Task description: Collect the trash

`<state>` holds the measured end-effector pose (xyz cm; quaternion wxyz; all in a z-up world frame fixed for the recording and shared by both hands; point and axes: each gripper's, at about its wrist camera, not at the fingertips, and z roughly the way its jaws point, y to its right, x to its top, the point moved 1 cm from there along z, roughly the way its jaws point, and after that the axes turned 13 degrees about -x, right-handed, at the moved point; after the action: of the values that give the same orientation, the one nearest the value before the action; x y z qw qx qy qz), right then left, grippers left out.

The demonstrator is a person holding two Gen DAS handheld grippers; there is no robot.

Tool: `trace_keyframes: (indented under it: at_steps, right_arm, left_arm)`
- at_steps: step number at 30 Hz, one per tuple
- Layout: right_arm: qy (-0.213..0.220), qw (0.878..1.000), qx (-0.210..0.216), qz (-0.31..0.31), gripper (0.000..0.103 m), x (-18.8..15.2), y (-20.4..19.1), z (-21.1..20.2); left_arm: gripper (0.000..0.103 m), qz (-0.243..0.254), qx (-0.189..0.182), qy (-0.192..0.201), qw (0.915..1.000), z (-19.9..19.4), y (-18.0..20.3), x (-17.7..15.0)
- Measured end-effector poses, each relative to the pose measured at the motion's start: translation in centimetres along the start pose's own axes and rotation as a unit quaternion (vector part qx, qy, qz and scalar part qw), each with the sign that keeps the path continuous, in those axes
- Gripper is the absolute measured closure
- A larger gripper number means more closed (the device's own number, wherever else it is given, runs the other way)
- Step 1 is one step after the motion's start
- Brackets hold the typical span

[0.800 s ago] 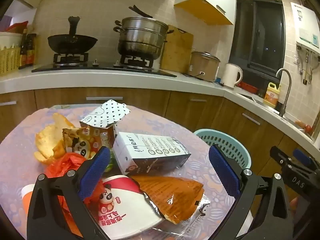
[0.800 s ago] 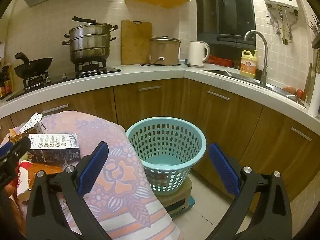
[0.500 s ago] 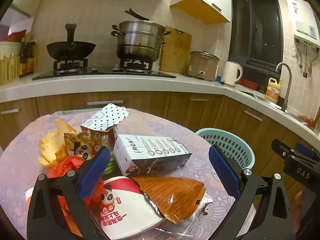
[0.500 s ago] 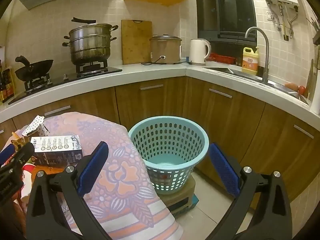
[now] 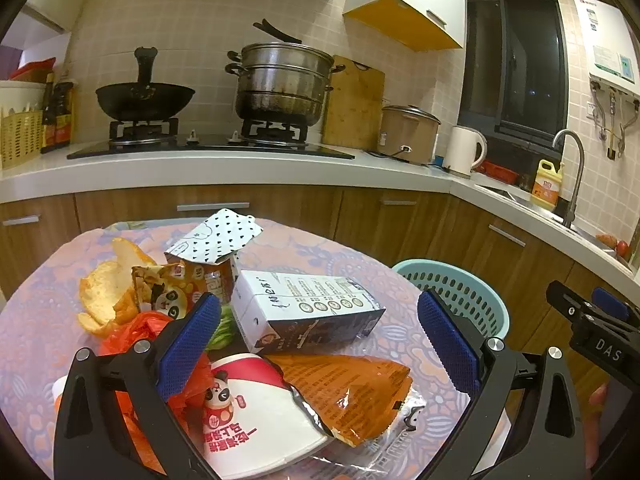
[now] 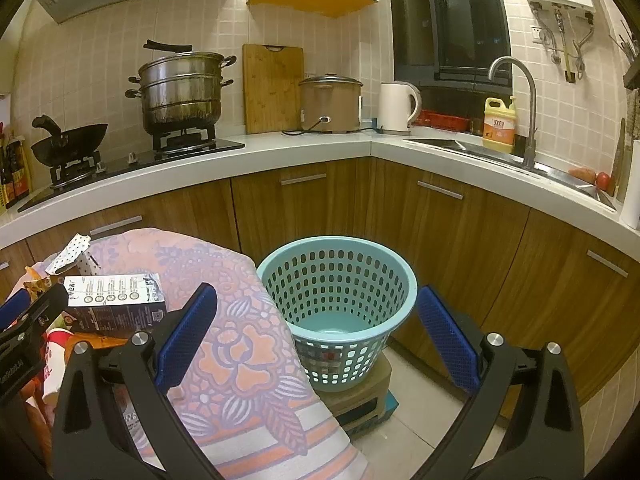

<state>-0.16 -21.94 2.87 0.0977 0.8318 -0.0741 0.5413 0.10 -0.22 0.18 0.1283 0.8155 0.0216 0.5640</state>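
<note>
Trash lies heaped on a flowered tablecloth point(image 5: 36, 320): a dark milk carton point(image 5: 308, 308), an orange snack bag point(image 5: 344, 392), a red and white paper cup point(image 5: 244, 412), a panda packet point(image 5: 168, 284), a dotted carton point(image 5: 216, 236), orange peel point(image 5: 104, 292) and a red plastic bag point(image 5: 136, 332). My left gripper point(image 5: 318, 340) is open and empty, above the near side of the heap. My right gripper point(image 6: 316, 340) is open and empty, in front of the light blue basket point(image 6: 340, 276) on the floor beside the table. The carton point(image 6: 116, 300) also shows in the right wrist view.
The basket point(image 5: 460, 292) stands on a low box point(image 6: 360, 396) in the corner of brown cabinets point(image 6: 460, 240). The counter carries a wok point(image 5: 144, 100), a steamer pot point(image 5: 280, 80), a rice cooker point(image 5: 408, 132), a kettle point(image 5: 464, 152) and a sink tap point(image 6: 520, 100).
Both views have shifted a little; the counter and basket sit slightly lower in frame. Both grippers stay open and the trash has not moved.
</note>
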Motion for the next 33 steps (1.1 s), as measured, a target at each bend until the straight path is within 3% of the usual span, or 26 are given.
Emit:
trace_keyframes:
  at_steps: [33]
  right_arm:
    - [0.007,1.0,-0.003,0.0,0.007,0.13,0.02,-0.8]
  left_arm:
    - [0.007,0.005,0.007,0.011,0.9999,-0.44,-0.13,0.17]
